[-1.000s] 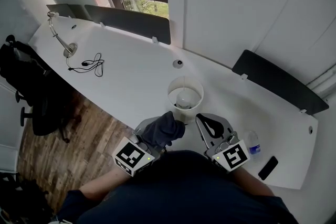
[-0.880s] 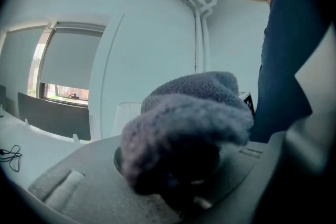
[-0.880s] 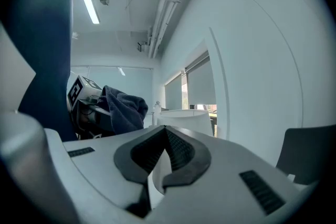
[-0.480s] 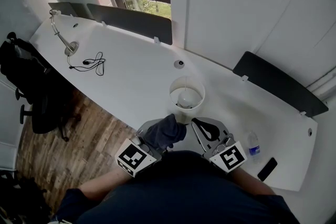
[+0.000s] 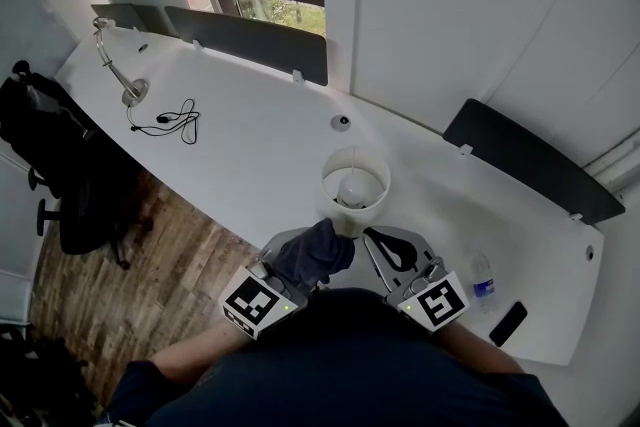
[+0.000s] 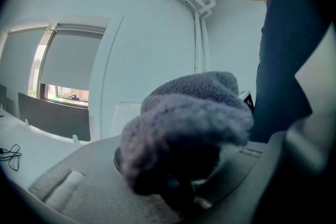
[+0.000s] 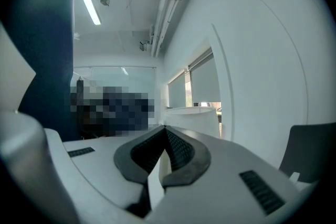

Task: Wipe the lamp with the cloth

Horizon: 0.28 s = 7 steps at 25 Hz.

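The lamp [image 5: 355,183] has a round white shade and stands on the white desk [image 5: 250,145], just beyond both grippers. My left gripper [image 5: 303,260] is shut on a bunched dark grey cloth [image 5: 315,250], held close to the near left side of the shade. In the left gripper view the cloth [image 6: 189,118] fills the jaws and hides their tips, with the lamp shade [image 6: 123,119] pale behind it. My right gripper [image 5: 378,240] is shut and holds nothing, a little right of the lamp's foot. The shade [image 7: 195,114] shows beyond its closed tips [image 7: 164,131].
A silver gooseneck lamp [image 5: 115,65] and a black cable [image 5: 175,122] lie at the desk's far left. A water bottle [image 5: 484,277] and a dark phone [image 5: 510,321] sit at the near right. Dark partition panels [image 5: 530,160] line the back. A black chair [image 5: 60,175] stands on the wood floor.
The right gripper has drifted slightly left, closer to the lamp. The left gripper with the cloth has barely moved.
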{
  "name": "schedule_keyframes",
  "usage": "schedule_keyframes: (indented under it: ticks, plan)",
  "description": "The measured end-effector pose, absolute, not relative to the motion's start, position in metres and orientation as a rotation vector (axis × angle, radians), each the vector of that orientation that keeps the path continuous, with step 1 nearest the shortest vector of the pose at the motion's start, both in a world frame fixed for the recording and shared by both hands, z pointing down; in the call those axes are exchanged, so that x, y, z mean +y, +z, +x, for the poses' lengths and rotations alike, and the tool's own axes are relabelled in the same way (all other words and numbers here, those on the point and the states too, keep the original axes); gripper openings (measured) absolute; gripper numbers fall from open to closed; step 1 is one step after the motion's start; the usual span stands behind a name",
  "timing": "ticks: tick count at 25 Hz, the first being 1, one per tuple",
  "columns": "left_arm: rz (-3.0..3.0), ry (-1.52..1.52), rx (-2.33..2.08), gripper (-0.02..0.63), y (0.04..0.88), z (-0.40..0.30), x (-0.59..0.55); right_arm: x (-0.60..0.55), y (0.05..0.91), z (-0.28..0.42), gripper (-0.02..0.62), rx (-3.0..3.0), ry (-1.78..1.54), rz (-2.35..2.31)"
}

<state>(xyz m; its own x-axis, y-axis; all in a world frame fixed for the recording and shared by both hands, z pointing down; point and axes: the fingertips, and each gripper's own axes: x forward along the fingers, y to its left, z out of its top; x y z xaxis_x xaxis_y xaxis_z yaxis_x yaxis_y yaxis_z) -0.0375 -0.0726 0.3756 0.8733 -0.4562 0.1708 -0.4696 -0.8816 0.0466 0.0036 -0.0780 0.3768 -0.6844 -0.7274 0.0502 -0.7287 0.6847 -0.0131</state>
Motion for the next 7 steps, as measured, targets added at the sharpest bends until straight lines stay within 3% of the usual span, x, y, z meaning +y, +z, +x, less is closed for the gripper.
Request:
schedule_keyframes:
  ticks: [7]
  plan:
    - [2.951,0.225,-0.746,0.069,0.3752,-0.0371,-0.0735,-0.0785,0.3793,0.0048,0.011,-2.844,0.051,1.228]
